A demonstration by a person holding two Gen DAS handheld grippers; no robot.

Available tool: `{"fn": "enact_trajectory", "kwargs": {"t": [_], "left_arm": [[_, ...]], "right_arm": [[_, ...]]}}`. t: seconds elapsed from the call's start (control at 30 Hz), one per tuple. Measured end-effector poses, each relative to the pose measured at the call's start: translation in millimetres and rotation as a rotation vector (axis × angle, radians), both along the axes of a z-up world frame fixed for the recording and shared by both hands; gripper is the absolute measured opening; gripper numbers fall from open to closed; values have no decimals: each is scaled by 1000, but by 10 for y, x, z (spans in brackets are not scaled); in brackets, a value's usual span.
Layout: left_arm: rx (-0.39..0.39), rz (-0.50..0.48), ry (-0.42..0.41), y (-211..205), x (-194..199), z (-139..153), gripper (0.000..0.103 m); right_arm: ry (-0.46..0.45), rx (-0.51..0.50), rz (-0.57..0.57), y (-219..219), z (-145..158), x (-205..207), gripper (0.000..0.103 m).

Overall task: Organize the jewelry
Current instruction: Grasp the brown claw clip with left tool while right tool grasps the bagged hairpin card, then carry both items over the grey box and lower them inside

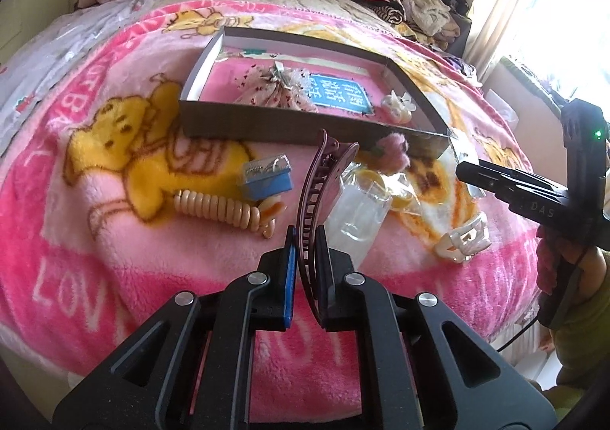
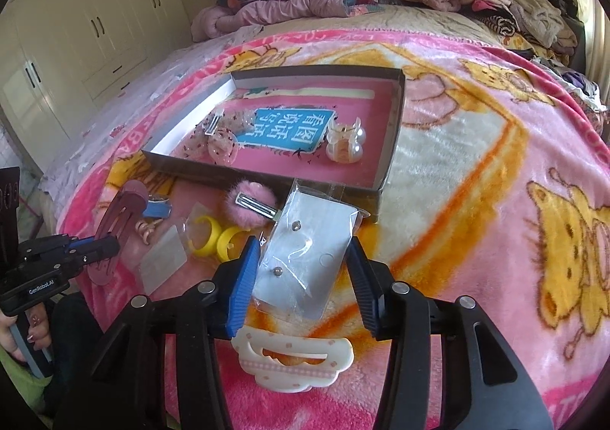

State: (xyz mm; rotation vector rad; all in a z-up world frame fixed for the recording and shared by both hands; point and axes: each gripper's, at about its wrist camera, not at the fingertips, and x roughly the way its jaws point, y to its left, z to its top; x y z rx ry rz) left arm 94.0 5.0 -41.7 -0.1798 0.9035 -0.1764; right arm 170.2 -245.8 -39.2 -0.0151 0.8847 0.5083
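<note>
- While your left hand-held gripper (image 1: 305, 239) clenches a long maroon hair clip (image 1: 318, 197), the clip stands upright between its pads above the pink cartoon blanket (image 1: 114, 258) on the bed.
- Your right hand-held gripper (image 2: 303, 258) brackets a clear packet holding an earring card (image 2: 309, 258), its fingers spread to either side of the packet; whether the pads press it, you cannot tell.
- Beyond both tools, a shallow cardboard box (image 2: 389, 167) with a pink floor lies on the blanket, holding a pearl-trimmed claw clip (image 2: 345, 142) and a speckled bow clip (image 2: 221, 144).
- Just outside the box's near wall lie a pink pom-pom clip (image 2: 249, 207), yellow rings (image 2: 215, 235) in plastic, a small blue box (image 1: 267, 178) and a coiled beige hair tie (image 1: 219, 210).
- Nearest your right tool, a cream claw clip (image 2: 293, 361) rests on the blanket.
</note>
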Motion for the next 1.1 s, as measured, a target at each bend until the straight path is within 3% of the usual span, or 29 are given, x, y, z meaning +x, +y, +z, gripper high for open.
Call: {"fn": "enact_trajectory", "kwargs": {"t": [1.1], "left_arm": [[34, 16, -39, 121, 654, 387, 4]], "right_arm": [[-79, 28, 58, 358, 422, 244, 44]]}}
